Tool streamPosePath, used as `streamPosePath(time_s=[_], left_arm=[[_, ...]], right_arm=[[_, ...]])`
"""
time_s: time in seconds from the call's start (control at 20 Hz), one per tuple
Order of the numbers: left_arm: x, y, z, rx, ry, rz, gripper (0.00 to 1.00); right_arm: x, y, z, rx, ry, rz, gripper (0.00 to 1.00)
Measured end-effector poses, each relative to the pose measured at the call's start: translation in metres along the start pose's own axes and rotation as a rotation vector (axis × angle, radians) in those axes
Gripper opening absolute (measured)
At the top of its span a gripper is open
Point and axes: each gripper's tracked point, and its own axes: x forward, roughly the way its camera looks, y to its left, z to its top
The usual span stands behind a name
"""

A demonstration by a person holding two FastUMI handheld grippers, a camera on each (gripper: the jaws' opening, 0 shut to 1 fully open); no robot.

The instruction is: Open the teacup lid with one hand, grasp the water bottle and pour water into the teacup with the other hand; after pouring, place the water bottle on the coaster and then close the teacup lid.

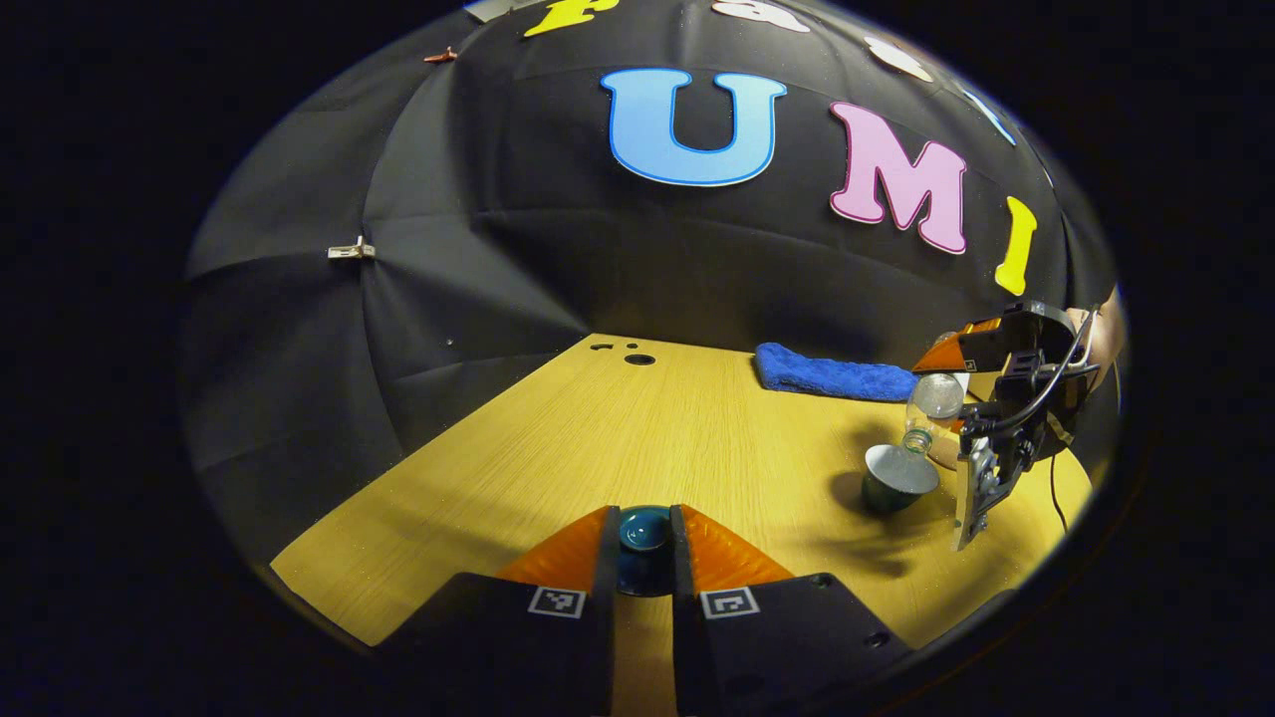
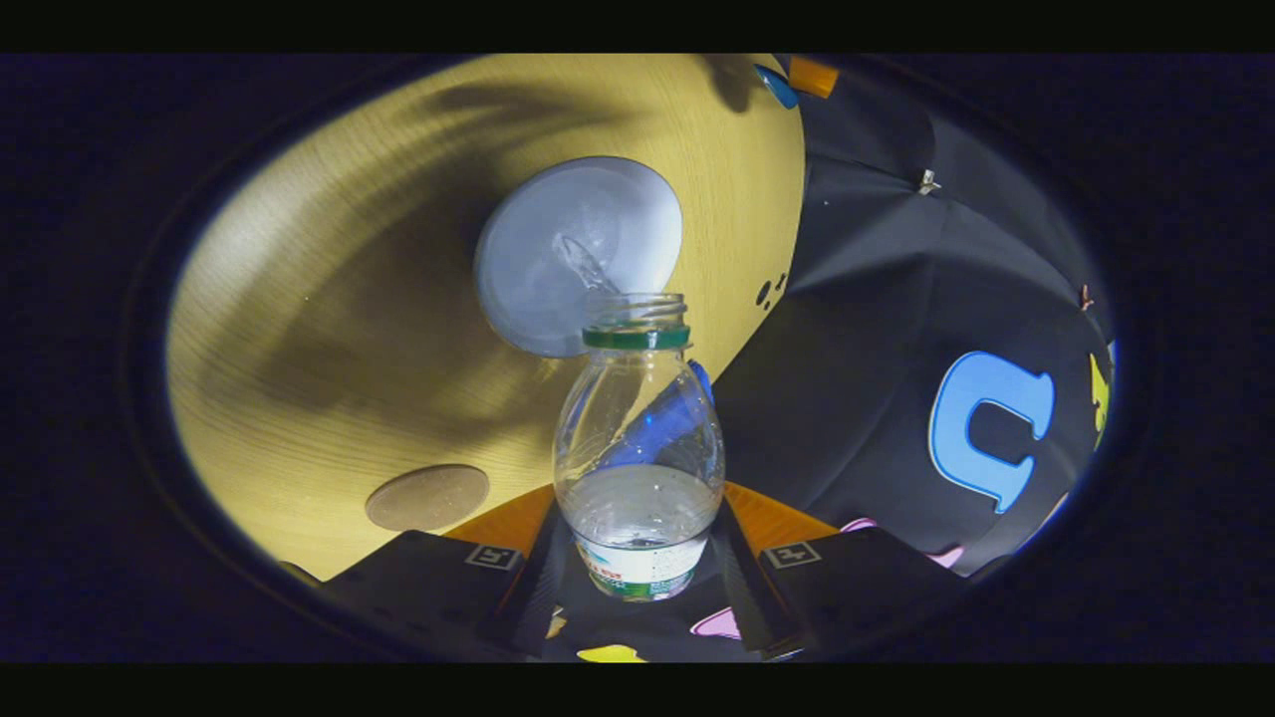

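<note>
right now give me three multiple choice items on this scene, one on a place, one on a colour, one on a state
1. Where is the teacup lid?
A. on the teacup
B. between the left claw's fingers
C. on the coaster

2. What colour is the towel at the table's far edge?
A. blue
B. red
C. white

3. What state is the water bottle in?
A. capped and upright on the table
B. lying on the towel
C. uncapped, tilted over the teacup

Answers: 1 B, the left claw grips the lid; 2 A, it is plainly blue; 3 C, the right claw holds it, open neck above the cup.
</note>
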Motion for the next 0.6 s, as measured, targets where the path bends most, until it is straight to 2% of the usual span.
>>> streamPosePath(time_s=[0.1, 0.15, 0.2, 0.3, 0.35, 0.4, 0.5, 0.55, 0.6], left_arm=[[-0.003, 0.000, -0.001, -0.001, 0.003, 0.003, 0.28], [-0.004, 0.001, -0.002, -0.002, 0.005, 0.003, 0.24], [-0.003, -0.001, -0.002, -0.001, 0.006, 0.002, 0.24], [-0.003, -0.003, -0.001, 0.005, 0.005, -0.002, 0.24], [-0.003, -0.005, -0.001, 0.007, 0.003, -0.004, 0.28], [-0.003, -0.007, 0.000, 0.008, -0.002, -0.007, 0.24], [-0.003, -0.011, 0.003, 0.010, -0.008, -0.014, 0.28], [-0.003, -0.011, 0.004, 0.013, -0.010, -0.015, 0.24], [-0.002, -0.013, 0.004, 0.016, -0.010, -0.015, 0.28]], right_arm=[[0.000, 0.001, 0.000, 0.004, -0.004, 0.005, 0.72], [-0.001, 0.000, 0.001, 0.008, -0.004, 0.003, 0.76], [-0.002, -0.001, 0.002, 0.003, -0.008, -0.005, 0.73], [-0.003, -0.002, 0.003, 0.002, -0.007, -0.010, 0.73], [-0.002, -0.001, 0.002, -0.001, -0.005, -0.010, 0.73], [-0.002, -0.004, 0.001, -0.013, -0.002, -0.018, 0.73], [-0.001, -0.003, 0.001, -0.004, -0.001, -0.015, 0.73], [-0.002, -0.004, 0.000, -0.010, 0.002, -0.019, 0.73], [-0.002, -0.005, 0.001, -0.020, 0.000, -0.024, 0.73]])
